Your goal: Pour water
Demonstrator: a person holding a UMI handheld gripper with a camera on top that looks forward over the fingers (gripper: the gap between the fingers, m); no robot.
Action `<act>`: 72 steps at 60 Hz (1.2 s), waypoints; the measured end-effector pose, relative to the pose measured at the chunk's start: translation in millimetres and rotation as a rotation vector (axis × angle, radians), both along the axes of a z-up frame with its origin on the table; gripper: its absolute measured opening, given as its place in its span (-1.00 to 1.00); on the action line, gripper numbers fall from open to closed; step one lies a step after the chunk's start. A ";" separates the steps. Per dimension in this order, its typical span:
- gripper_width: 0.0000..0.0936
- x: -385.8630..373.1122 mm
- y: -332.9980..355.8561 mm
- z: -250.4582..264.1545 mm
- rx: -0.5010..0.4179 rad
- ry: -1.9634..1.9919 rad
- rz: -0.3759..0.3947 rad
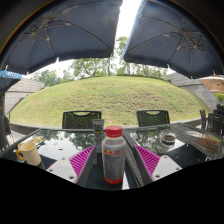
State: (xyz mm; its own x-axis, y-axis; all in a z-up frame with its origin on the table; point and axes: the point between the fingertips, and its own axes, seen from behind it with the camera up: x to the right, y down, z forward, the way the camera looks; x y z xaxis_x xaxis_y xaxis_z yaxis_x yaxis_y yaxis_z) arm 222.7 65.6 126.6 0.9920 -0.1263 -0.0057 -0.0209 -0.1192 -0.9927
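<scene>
A clear plastic bottle (pixel 114 157) with a red cap and a red-and-white label stands upright on the glass table (pixel 60 145). It is between my two fingers, with a gap at either side. My gripper (pixel 114 166) is open; the pink pads (pixel 82 160) sit well apart to the left and right of the bottle. A dark tumbler (pixel 98 128) stands just beyond the bottle, partly hidden by it. A pale cup (pixel 30 152) sits on the table to the far left of the fingers.
Two dark chairs (pixel 80 119) (pixel 152 117) stand at the table's far side. A small round vessel (pixel 168 137) sits beyond the right finger. Two large umbrellas (pixel 60 30) hang overhead. A grassy mound (pixel 115 98) rises behind.
</scene>
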 end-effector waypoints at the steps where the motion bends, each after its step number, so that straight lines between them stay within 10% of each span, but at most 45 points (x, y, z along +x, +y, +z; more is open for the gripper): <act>1: 0.68 2.3 7.6 -1.8 -0.002 0.001 0.003; 10: 0.63 9.7 63.3 -16.1 -0.004 0.054 0.025; 14: 0.08 5.7 71.9 -25.6 -0.022 0.023 0.047; 28: -0.27 10.0 66.3 -17.2 0.005 -0.032 -0.009; 47: -0.29 -132.5 87.3 79.1 0.033 -0.986 0.035; 72: -0.29 -259.0 127.0 -3.1 -0.069 -2.364 0.207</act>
